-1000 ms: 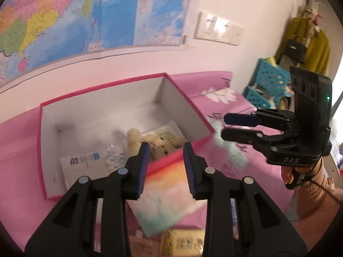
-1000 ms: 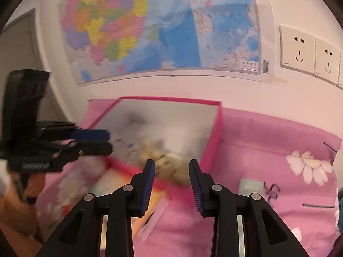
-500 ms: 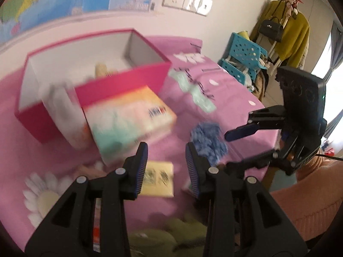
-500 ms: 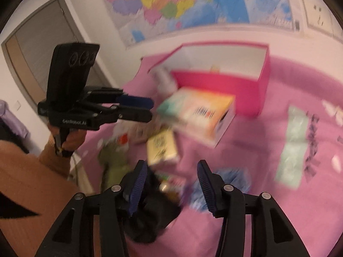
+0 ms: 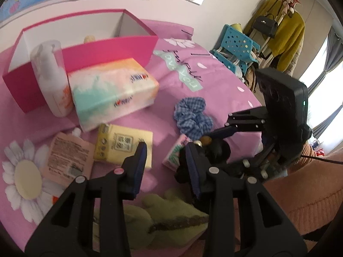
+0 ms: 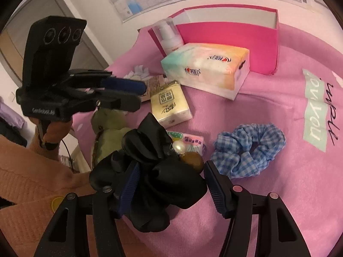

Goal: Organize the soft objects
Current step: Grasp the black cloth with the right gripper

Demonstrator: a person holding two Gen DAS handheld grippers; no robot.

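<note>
Black scrunchie [image 6: 150, 171] sits on the pink cloth [image 6: 278, 111] at the near edge, between my right gripper [image 6: 171, 184] jaws, which have just been opening wide around it, pads not pressing. Step: reaching for the grasp; next I need to close, then carry to the pink box [image 6: 225, 36]. Left gripper [image 5: 166, 167] narrow, empty, over the green plush [image 5: 167, 212]. Only the right view shows the scrunchie's pearl [image 6: 179, 146]; the left shows little of it.

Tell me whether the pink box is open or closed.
Open. The pink box has no lid on; its white inner walls show, with something pale inside.
</note>
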